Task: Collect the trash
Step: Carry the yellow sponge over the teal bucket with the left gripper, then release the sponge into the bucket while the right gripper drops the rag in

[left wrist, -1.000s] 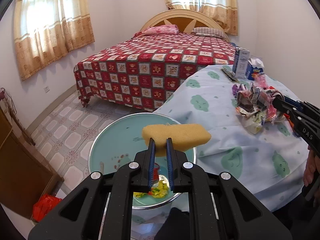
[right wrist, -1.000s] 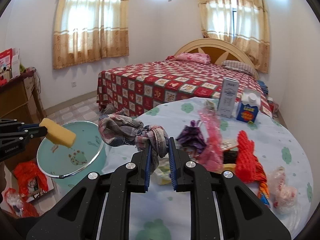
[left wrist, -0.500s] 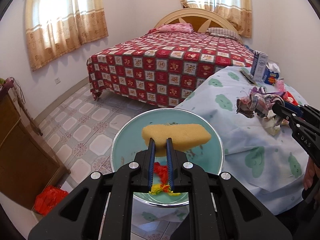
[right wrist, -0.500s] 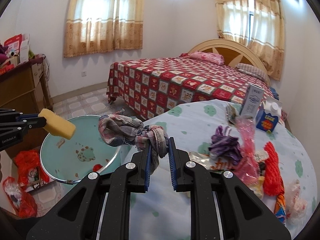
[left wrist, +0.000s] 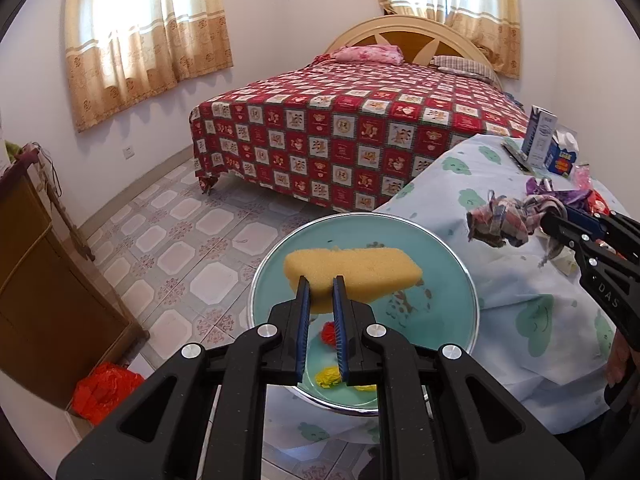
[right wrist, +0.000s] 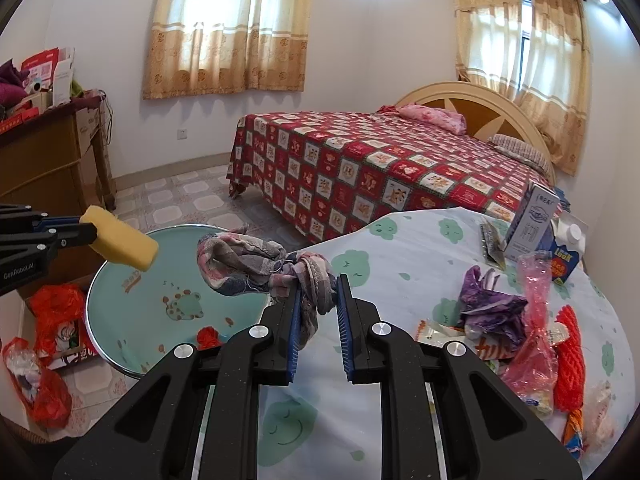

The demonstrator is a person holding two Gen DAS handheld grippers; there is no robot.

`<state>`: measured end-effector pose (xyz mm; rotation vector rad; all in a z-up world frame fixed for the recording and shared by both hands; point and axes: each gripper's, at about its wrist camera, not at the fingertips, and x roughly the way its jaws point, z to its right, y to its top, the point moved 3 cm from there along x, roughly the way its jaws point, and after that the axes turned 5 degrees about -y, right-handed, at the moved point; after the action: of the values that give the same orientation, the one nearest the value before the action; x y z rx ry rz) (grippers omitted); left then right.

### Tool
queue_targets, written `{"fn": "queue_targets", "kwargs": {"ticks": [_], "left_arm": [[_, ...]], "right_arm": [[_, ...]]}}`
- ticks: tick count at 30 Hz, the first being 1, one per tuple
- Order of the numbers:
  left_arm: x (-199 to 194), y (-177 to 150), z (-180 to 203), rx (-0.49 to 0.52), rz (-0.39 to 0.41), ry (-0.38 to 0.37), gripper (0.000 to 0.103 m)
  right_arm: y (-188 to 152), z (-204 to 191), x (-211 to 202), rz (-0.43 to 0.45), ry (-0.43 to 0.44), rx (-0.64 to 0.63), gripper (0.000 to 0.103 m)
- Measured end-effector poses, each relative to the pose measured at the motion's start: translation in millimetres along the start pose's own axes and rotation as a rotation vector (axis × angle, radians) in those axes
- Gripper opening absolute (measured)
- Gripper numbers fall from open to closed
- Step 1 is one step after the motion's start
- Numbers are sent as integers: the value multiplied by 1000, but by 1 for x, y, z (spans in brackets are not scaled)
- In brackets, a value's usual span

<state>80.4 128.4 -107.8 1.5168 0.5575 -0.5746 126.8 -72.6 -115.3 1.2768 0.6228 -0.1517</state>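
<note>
My left gripper point(left wrist: 320, 282) is shut on a yellow sponge point(left wrist: 354, 274) and holds it above a round teal basin point(left wrist: 452, 280); the sponge also shows in the right wrist view point(right wrist: 120, 244). The basin point(right wrist: 120, 304) holds red point(left wrist: 329, 332) and yellow scraps point(left wrist: 330, 376). My right gripper point(right wrist: 318, 284) holds a crumpled plaid cloth point(right wrist: 256, 266), its jaws wider than before, near the basin's right rim; the cloth also shows in the left wrist view point(left wrist: 502, 224). Wrappers and a purple bag point(right wrist: 488, 308) lie on the table point(right wrist: 400, 248).
Two cartons point(right wrist: 532, 228) stand at the table's far edge. A red net point(right wrist: 568, 364) and pink plastic point(right wrist: 532, 340) lie at the right. A bed with a red quilt point(left wrist: 360, 132) stands behind. A wooden cabinet point(left wrist: 44, 300) and red bags point(right wrist: 52, 308) are on the left.
Both grippers moved left toward the basin; the cloth now hangs by its rim. The right gripper's jaws have spread wider. The sponge stays clamped.
</note>
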Motion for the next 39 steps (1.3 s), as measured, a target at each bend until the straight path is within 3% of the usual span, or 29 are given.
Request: {"fn": "queue_targets", "kwargs": {"ticks": [18,21,23,26,29,31,35,39], "left_arm": [[0,2,-14,-25,2,2,13],[0,3,-11,-25,6,-19,17],[2,1,-8,-23,3,-26,20],[6,-2,-2,-15,-14,-36,21],[9,-5,1,-13,-23,-42,31],[10,-7,4,-8,-22,-37,44],[13,-12,12,5,-35,-44,46],[19,-18,25,28,-53,-51,47]], "right_arm": [[6,-29,10,-13,48,-56,18],[6,-35,10,-6,69,-66,31],[5,-37,10,-8,86,-62,46],[4,-37,9,-8,82,-61,48],[3,-29,4,-7,71,-45,49],[1,-22,-1,-6,60,-33,49],[-9,6,-22,-4,11,6,50],[-30,63,-55,-1,-98,87,50]]}}
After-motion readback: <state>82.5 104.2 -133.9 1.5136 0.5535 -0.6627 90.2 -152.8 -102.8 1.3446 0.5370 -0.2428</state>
